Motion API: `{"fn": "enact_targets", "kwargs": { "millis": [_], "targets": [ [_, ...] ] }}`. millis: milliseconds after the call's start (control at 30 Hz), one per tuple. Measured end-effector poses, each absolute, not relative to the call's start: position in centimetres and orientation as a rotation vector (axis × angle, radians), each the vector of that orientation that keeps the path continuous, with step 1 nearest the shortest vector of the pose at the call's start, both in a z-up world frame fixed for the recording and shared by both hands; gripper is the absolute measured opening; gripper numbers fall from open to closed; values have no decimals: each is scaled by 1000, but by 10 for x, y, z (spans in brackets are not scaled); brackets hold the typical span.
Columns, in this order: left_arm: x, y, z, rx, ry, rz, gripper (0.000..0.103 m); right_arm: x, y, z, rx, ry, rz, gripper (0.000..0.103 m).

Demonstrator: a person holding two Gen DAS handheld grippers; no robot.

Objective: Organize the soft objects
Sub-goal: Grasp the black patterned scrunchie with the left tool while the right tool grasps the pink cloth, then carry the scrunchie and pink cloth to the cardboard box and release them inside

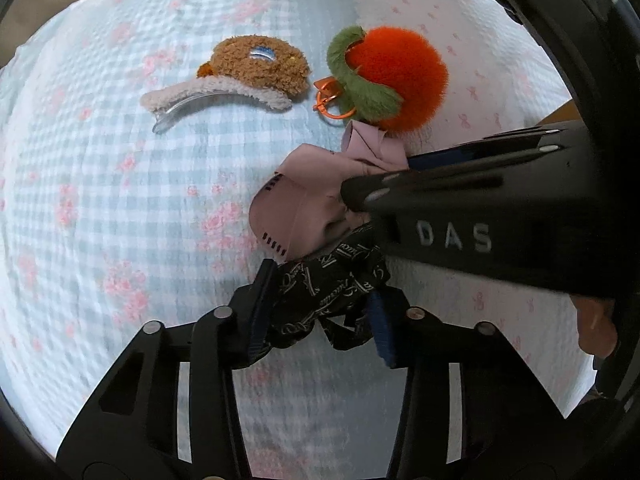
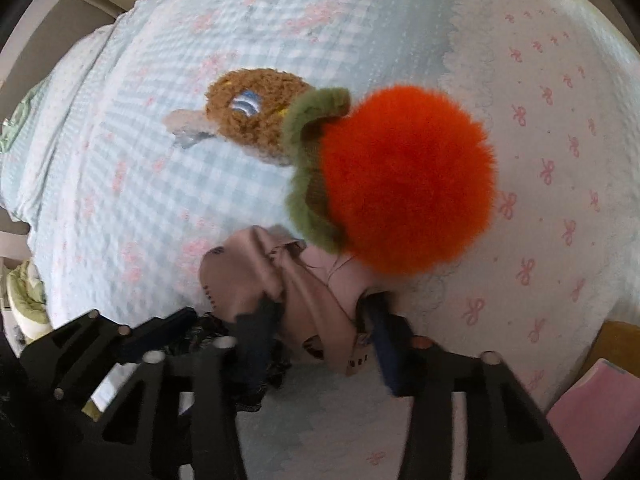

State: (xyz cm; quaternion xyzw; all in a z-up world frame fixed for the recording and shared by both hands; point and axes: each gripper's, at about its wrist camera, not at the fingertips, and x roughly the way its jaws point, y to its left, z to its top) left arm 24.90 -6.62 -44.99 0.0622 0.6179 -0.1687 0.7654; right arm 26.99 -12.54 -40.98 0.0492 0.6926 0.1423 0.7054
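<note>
Left wrist view: our left gripper [image 1: 320,312] is clamped on the black scrunchie [image 1: 332,292]; the pink cloth [image 1: 308,196] touches it at 12 o'clock, pinched by our right gripper [image 1: 384,178] entering from 3. Orange pompom [image 1: 400,76] and brown hair clip [image 1: 248,72] lie beyond on the bedspread [image 1: 120,200].

Right wrist view: right gripper [image 2: 320,332] is closed on the pink cloth [image 2: 308,292]; pompom [image 2: 408,184] at 12, clip [image 2: 248,108] at 11.

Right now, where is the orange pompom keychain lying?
In the left wrist view the orange pompom keychain lies on the bed cover, just right of the brown plush hair clip and just beyond the pink bow that the right hand-held gripper holds.
</note>
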Motion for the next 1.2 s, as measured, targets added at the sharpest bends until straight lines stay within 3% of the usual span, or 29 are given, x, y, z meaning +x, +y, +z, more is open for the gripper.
{"fn": "enact_targets", "kwargs": {
  "millis": [133, 600, 1200],
  "targets": [
    [247, -63, -444, 139, 1340, -386, 32, 273, -127, -408, 154, 1537, 311, 27],
    [244, -37, -403, 88, 1287, -358, 31, 279, -148, -363, 256, 1453, 268, 23],
    [194, -1, -255, 73, 1063, -359, 31, 214, -137, -225, 277, 1203, 154, 23]
  ]
}}
